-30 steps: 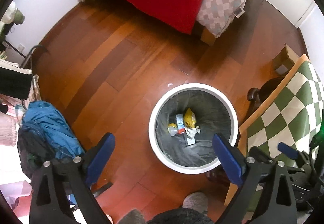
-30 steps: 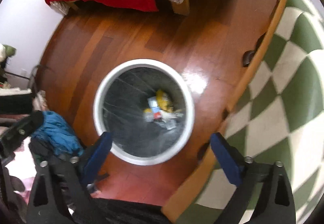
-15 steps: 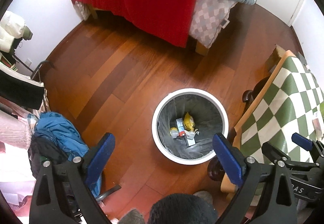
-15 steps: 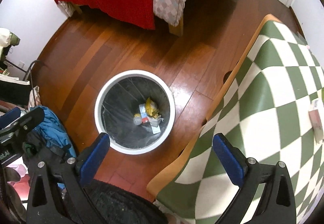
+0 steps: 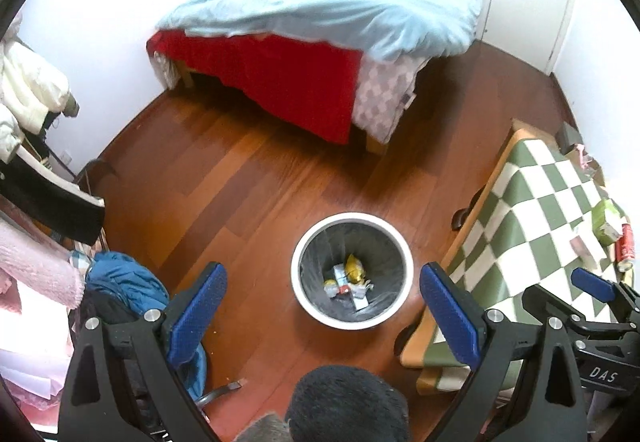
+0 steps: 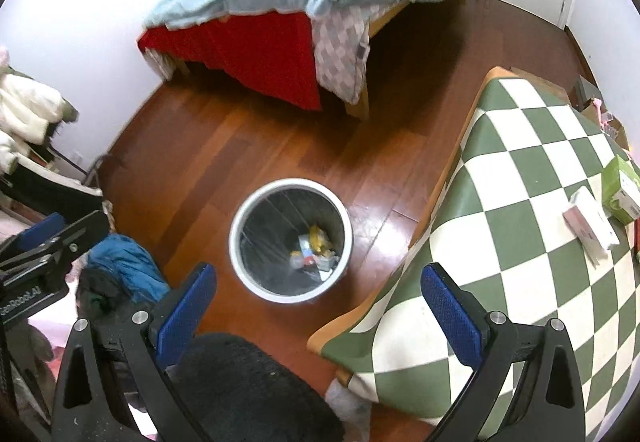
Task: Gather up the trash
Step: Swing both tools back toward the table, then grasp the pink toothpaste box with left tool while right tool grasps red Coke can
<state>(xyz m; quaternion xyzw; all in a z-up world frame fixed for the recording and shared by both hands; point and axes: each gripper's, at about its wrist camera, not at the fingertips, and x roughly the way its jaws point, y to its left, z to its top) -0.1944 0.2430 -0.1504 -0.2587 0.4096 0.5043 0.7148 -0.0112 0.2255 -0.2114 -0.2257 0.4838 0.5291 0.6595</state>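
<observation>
Both empty, jaws wide apart: left gripper (image 5: 322,308), right gripper (image 6: 318,300). Remaining trash, white packet (image 6: 591,227) and green box (image 6: 621,189), on checkered table (image 6: 500,178), rightward, nearer right gripper; bin (image 6: 290,240) lower left.

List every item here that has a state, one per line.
left hand-held gripper: open, holding nothing
right hand-held gripper: open, holding nothing
trash bin: upright, lined, some trash at the bottom
red can: lying on its side on the table
green box: resting on the checkered table
</observation>
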